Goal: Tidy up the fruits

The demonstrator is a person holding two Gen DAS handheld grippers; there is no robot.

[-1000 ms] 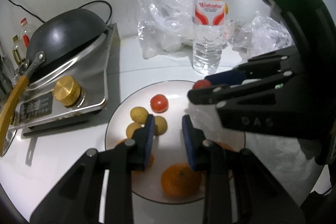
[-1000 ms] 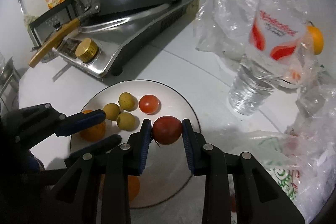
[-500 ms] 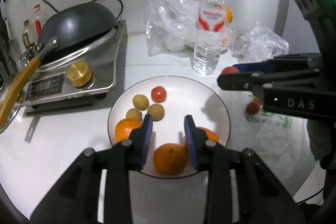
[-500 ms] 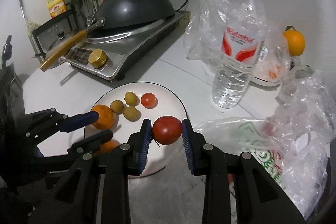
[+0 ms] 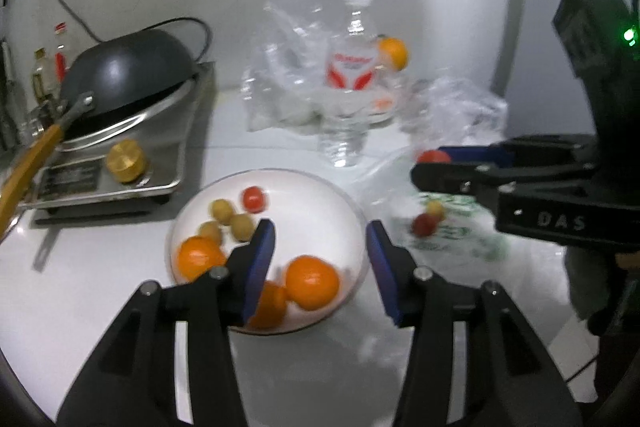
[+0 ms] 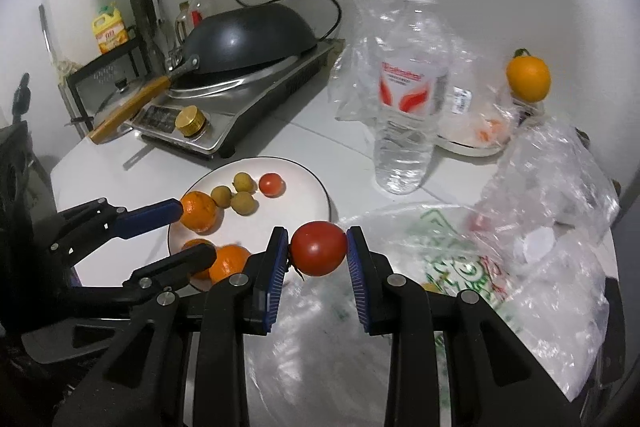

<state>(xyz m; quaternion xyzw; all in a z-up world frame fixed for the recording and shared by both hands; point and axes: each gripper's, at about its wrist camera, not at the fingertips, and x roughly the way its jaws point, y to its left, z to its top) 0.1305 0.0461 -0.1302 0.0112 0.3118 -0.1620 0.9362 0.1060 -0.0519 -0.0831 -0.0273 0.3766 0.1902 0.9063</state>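
Tomato axis: tomato (image 6: pixel 319 248) roughly round, slightly wider than tall; long axis runs pad to pad, 9–3 o'clock. Dark stem bit at its lower L edge, ~7 o'clock.
Tomato look: red, smooth, glossy highlight on top. In L wrist view only a red sliver shows (image 5: pixel 433 157) betw the fingers.
Tomato loc: held in air, off plate (image 6: pixel 308 187), past its 4 o'clock rim, above printed plastic bag (image 6: pixel 452 267).
R gripper (image 6: pixel 319 251): clamped on tomato, blue pads touching both sides. Fingers point fwd, toward 12 o'clock in its own view; in L view it enters from 3 o'clock, lying sideways.
L gripper (image 5: pixel 320 247): jaws spread wide, nothing betw them; hovers over plate's near half (image 5: pixel 352 211). In R view its fingers come in from 9 o'clock.
Plate contents: 3 oranges (image 6: pixel 199 210) at 7–9 o'clock, 3 small yellow-green fruits (image 6: pixel 244 202) near centre, small tomato (image 6: pixel 271 184) at 12 o'clock.
Bag: small red fruit (image 5: pixel 423 225) + yellowish one on it; blurred.
Bkgd: water bottle (image 6: pixel 408 95) upright at 1 o'clock of plate; wok (image 6: pixel 248 39) on cooker (image 6: pixel 240 107) at 10 o'clock; lone orange (image 6: pixel 528 79) at far R.
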